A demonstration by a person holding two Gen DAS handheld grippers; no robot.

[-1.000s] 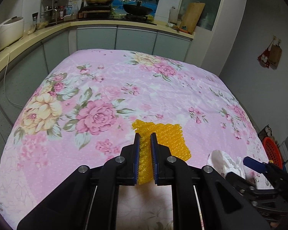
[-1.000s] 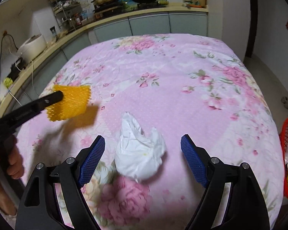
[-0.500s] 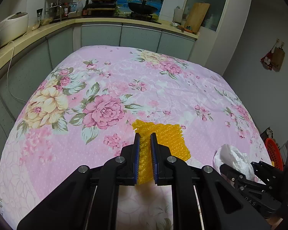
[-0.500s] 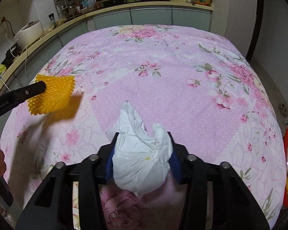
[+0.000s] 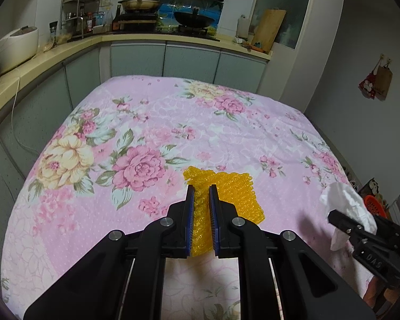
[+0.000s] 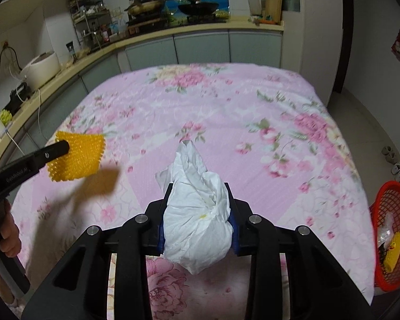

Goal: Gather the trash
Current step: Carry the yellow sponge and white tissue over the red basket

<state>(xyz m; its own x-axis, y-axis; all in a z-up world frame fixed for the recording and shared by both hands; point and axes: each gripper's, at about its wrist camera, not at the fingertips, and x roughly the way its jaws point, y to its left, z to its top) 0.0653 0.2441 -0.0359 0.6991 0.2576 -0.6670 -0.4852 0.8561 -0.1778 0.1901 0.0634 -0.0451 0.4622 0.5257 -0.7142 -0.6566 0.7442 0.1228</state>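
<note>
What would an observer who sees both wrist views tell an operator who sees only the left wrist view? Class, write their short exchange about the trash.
Operator: From the left wrist view, is the white tissue really gripped?
Observer: Yes. The right gripper has it between both blue pads, and its jaws are closing on it.
Operator: Is the red basket empty?
Observer: No. A yellow piece and a clear wrapper lie inside it.
Operator: Is my yellow bubble wrap off the floral cloth?
Observer: Yes. The left gripper holds it in the air, and its shadow falls on the cloth below.
</note>
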